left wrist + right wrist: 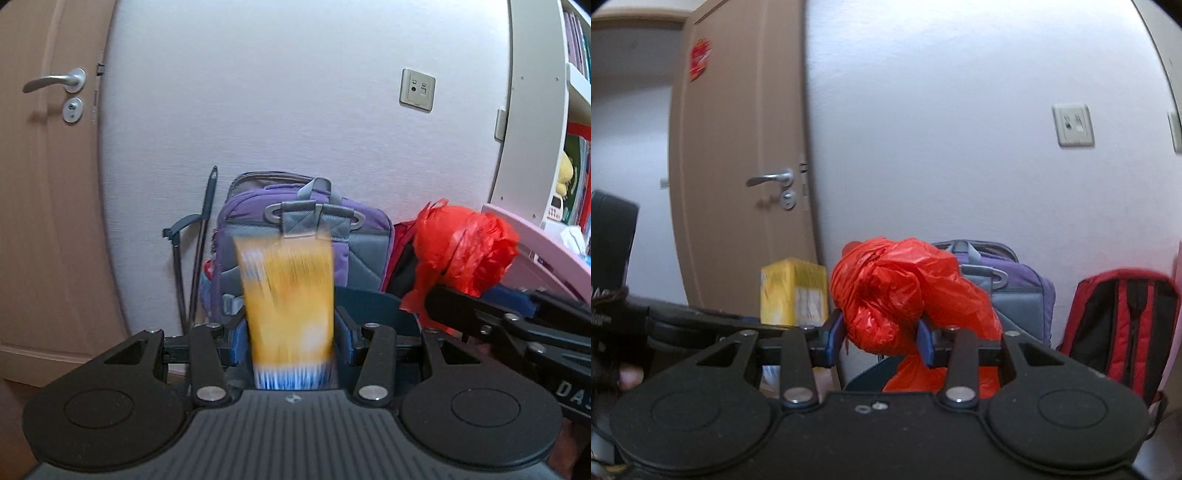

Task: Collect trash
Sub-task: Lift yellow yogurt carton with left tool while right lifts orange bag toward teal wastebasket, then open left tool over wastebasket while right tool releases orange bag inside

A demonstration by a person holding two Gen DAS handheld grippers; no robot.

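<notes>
White wall (295, 110), yellow carton (291, 306) clamped in left claw (291, 339)

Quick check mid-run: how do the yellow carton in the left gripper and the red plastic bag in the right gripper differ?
The yellow carton is a stiff, flat-sided box; the red plastic bag is a soft, crumpled bundle. The carton stands upright between the left gripper fingers; the bag bulges over and sags below the right gripper. The carton carries print and a blue base; the bag is plain red. Both are clamped and held up off any surface.
</notes>
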